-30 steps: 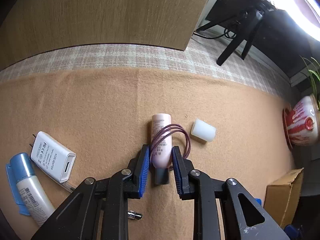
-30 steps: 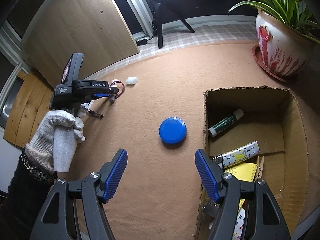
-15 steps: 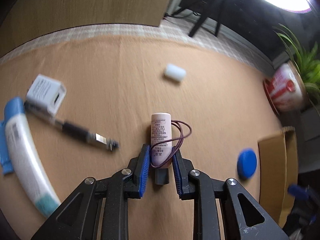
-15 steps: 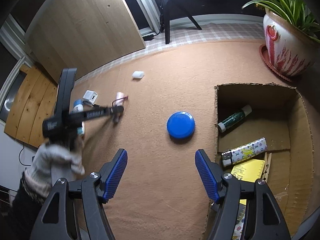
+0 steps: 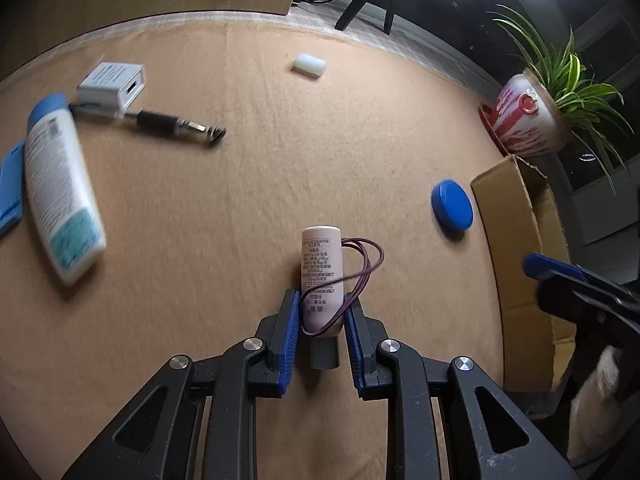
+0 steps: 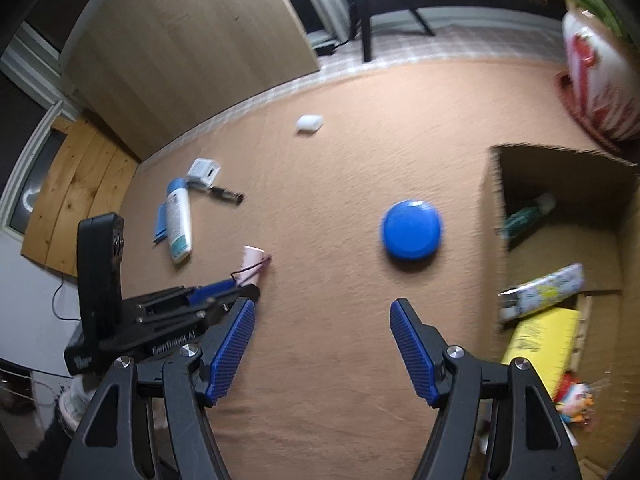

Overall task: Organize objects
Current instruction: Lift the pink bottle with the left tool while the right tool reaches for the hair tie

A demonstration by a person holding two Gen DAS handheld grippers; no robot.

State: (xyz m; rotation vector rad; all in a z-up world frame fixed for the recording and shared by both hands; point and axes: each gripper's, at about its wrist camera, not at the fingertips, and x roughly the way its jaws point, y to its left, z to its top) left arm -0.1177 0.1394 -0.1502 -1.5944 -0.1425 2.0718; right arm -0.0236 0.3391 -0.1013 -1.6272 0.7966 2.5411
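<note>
Tan felt covers the tabletop beneath the left hand-held gripper (image 5: 320,320), clamped on a pink bottle (image 5: 322,276) with purple hair ties, now carried off the clutter toward the cardboard box (image 6: 560,240). Right hand-held gripper (image 6: 322,344) hangs open, empty.

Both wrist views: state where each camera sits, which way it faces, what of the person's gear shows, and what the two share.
Left wrist view: sits on the left gripper, looking down along its jaws, shut on the pink bottle, over the tan mat; the right gripper shows at the right edge.
Right wrist view: sits on the right gripper, jaws open and empty, facing down at the mat and cardboard box; the left gripper and a gloved hand show at left.
Shared: pink bottle, blue lid, lotion bottle, charger, pen, box.
</note>
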